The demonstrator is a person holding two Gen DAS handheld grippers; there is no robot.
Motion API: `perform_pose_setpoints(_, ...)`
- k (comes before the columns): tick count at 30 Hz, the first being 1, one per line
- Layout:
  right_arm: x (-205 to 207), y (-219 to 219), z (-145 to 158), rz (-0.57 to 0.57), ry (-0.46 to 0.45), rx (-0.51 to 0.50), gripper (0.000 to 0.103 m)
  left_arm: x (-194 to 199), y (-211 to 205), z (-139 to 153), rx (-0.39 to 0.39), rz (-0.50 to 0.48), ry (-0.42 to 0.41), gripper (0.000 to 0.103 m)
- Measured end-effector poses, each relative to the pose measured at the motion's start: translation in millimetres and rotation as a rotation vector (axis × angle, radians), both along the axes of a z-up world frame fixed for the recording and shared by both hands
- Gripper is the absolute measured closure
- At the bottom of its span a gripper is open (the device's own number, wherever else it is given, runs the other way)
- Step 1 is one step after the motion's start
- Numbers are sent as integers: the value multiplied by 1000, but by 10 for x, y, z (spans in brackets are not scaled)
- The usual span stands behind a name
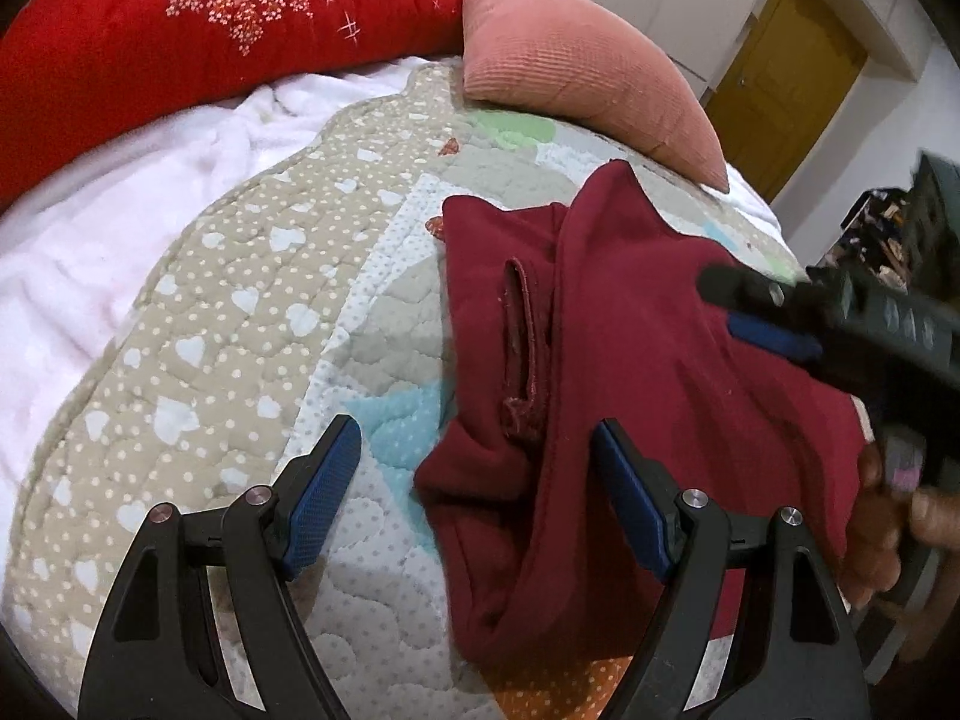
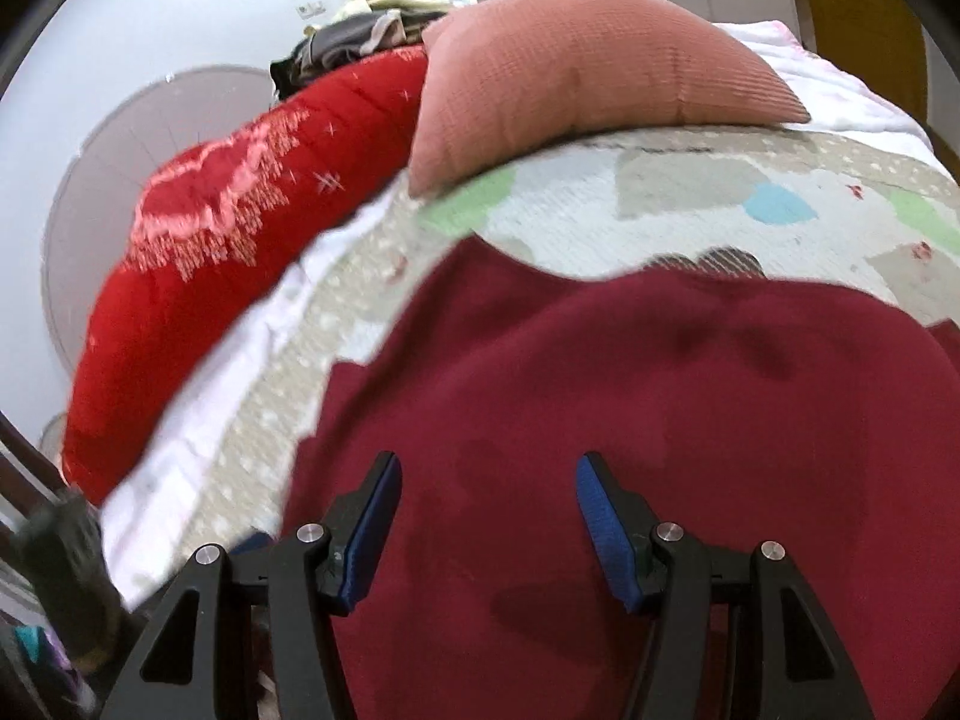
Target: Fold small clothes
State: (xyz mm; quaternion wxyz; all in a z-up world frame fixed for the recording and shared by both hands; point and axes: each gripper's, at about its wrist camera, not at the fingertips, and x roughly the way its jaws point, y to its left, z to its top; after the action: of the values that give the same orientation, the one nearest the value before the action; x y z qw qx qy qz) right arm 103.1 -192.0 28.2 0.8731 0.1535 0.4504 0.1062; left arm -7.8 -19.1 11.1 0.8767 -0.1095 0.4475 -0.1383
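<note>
On quilt (image 1: 240,300): maroon garment (image 1: 630,360); both grippers' fingers (image 1: 327,492) spread, seemingly holding nothing.

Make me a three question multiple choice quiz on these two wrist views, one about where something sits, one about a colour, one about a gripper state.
1. Where does the pink pillow lie?
A. At the far end of the patchwork quilt, beyond the garment
B. On top of the garment
C. On the floor

2. What colour is the garment being folded?
A. Navy
B. Maroon
C. White

3. How does the left gripper stand?
A. Shut on the pillow
B. Shut on the quilt
C. Open, with nothing between its fingers pinched

Answers:
1 A, the pillow rests on the quilt past the cloth in both views.
2 B, the cloth is dark red throughout.
3 C, its blue pads stand wide apart over the garment's edge.
</note>
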Motion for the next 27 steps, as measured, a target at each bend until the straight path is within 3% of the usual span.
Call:
perform_pose_setpoints(6,398,272,41,-3,23,10,45,4,48,-20,-38,-19,-12,23)
perform_pose_setpoints(14,884,557,-187,-28,147,-38,46,22,70,-37,-68,-49,-13,23)
perform_pose_setpoints(16,936,590,-238,-22,150,-101,72,21,71,-34,-68,-58,-14,23)
perform_pose_setpoints(19,934,568,-254,-3,129,-144,96,21,82,-29,-77,-71,-10,23)
perform_pose_setpoints(27,879,685,-27,71,39,-164,96,36,183,-9,-122,-72,4,23)
